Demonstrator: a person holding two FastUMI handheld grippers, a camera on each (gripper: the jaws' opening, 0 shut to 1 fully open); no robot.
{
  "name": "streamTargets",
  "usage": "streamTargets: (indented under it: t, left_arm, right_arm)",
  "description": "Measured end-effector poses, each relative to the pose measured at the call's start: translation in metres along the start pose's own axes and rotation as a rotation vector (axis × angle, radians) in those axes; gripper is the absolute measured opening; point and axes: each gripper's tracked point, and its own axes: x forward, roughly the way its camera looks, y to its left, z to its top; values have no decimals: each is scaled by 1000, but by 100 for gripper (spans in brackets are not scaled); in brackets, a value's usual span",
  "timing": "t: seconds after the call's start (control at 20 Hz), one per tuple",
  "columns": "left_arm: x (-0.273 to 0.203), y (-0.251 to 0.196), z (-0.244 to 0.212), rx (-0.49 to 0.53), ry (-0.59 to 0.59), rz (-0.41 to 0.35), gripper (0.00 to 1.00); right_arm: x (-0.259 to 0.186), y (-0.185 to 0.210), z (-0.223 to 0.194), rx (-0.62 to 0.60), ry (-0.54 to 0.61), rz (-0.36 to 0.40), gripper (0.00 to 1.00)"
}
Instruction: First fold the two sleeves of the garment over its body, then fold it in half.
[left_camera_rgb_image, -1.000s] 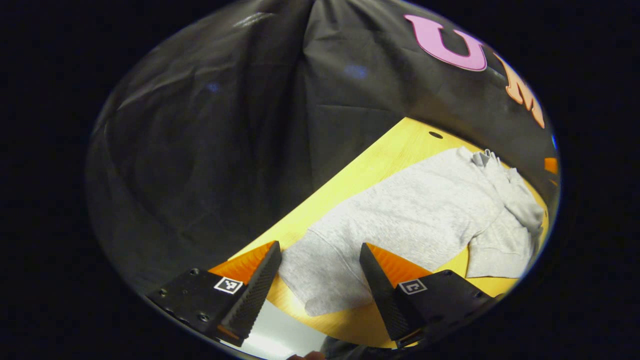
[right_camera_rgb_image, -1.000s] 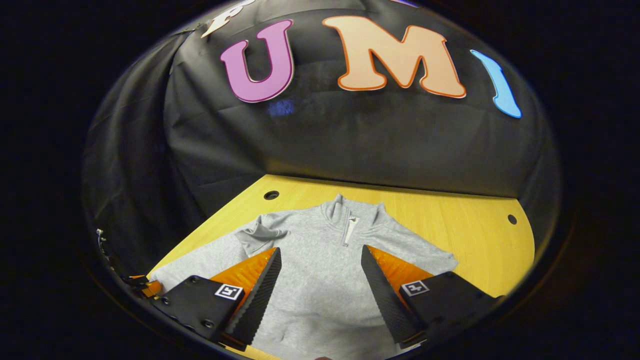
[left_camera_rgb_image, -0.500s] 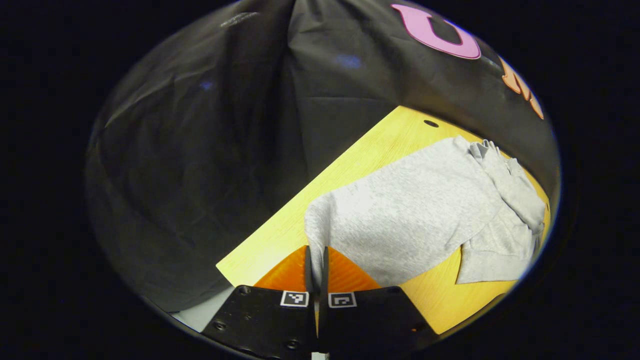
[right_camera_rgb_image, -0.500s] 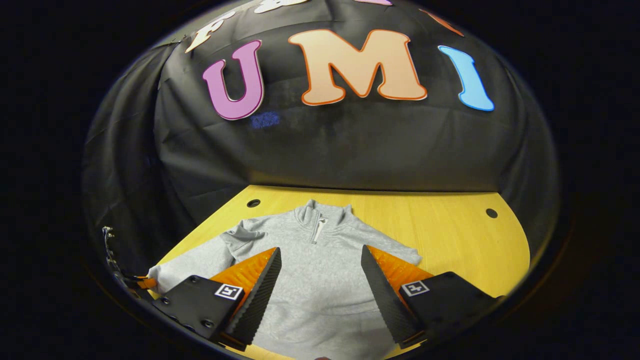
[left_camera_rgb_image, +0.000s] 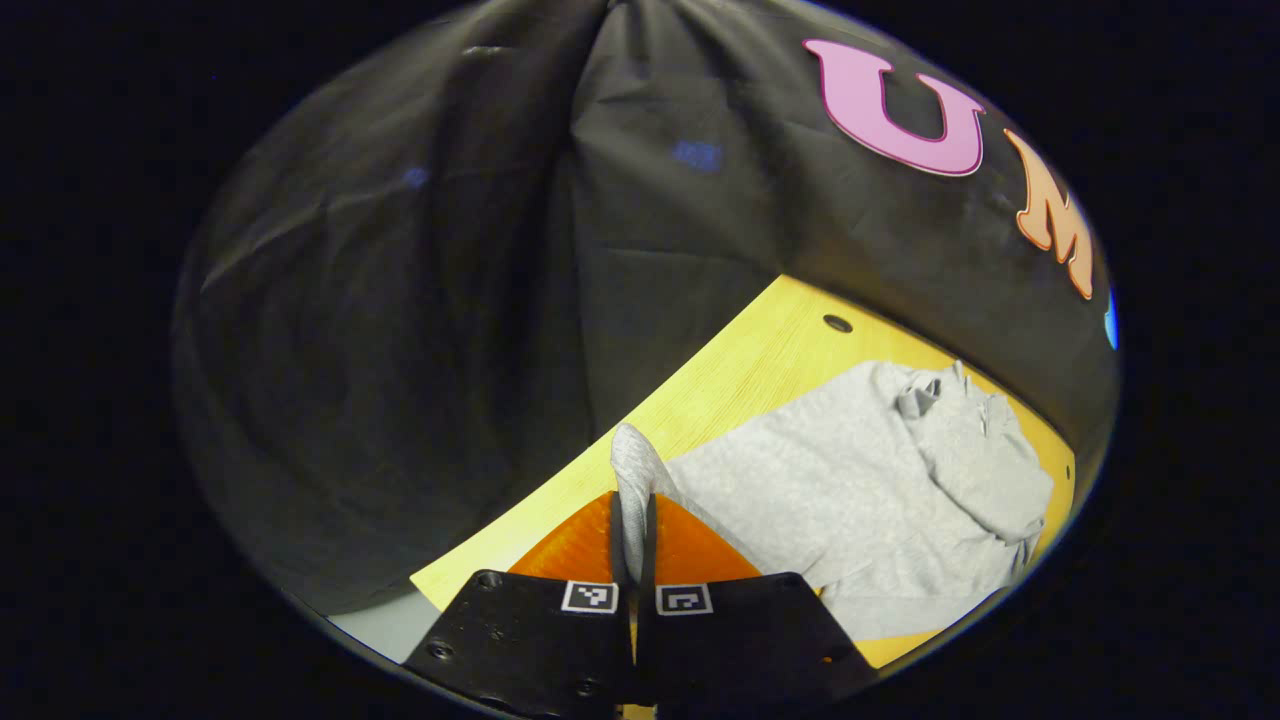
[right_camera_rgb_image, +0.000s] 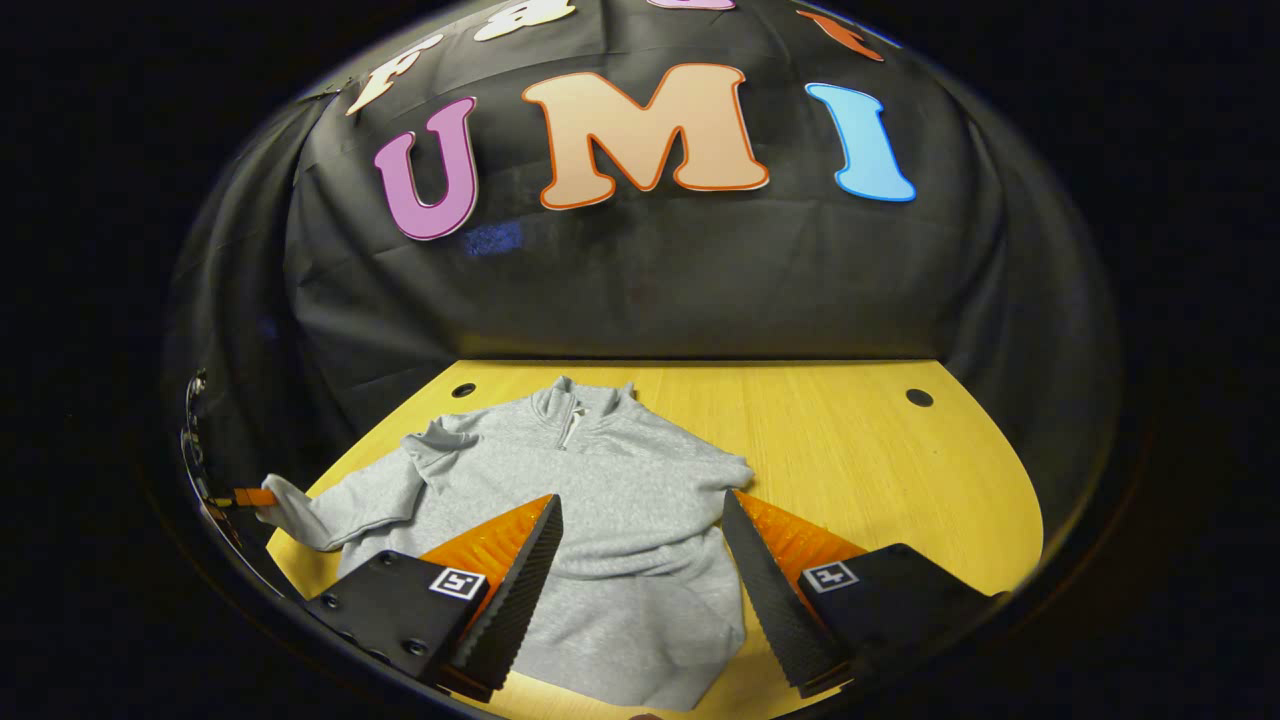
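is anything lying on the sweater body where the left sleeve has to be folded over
Nothing visible does. The left gripper has its jaws shut on the cuff of the sleeve, and the front of the grey zip-neck sweatshirt lies bare on the yellow wooden table. The right gripper hovers open above the lower body.

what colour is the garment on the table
Light heathered grey; the garment shows best in the right gripper view, spread on the yellow wooden table.
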Motion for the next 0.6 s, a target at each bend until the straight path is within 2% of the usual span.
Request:
streamTargets:
  t: [0.4, 0.6]
  left_arm:
    - [1, -87, 73, 24, -97, -133, 0]
    - [0, -142, 97, 78, -140, -206, 2]
  right_arm:
    - [-29, -43, -20, 62, 2, -65, 99]
    - [-47, -70, -29, 102, 4, -110, 99]
